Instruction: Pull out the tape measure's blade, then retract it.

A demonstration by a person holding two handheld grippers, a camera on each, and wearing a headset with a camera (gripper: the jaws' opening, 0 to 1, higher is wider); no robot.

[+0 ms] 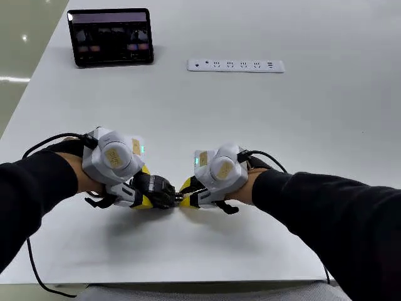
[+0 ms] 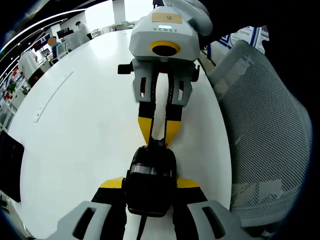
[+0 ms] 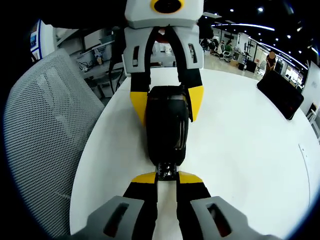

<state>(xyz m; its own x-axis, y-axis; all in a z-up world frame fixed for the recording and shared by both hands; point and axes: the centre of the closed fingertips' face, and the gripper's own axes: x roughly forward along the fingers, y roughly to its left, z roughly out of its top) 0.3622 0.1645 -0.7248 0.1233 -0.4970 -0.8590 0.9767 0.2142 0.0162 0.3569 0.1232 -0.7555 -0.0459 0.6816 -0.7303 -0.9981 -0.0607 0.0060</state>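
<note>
The black tape measure (image 1: 158, 190) rests low over the white table (image 1: 250, 119) between my two grippers. In the head view my left gripper (image 1: 152, 193) is shut on its case. The left gripper view has the case (image 2: 150, 180) wedged between the yellow fingertips (image 2: 112, 183). My right gripper (image 1: 185, 199) faces it and is shut on the blade's end hook (image 3: 167, 171), right at the mouth of the case (image 3: 167, 125). Hardly any blade shows between hook and case. The right gripper (image 2: 159, 137) also comes in from the top of the left gripper view.
A dark tablet (image 1: 111, 36) stands at the far left of the table, and a white power strip (image 1: 235, 65) lies at the far middle. A grey mesh chair (image 2: 265, 130) sits just off the near table edge. Cables trail from both grippers.
</note>
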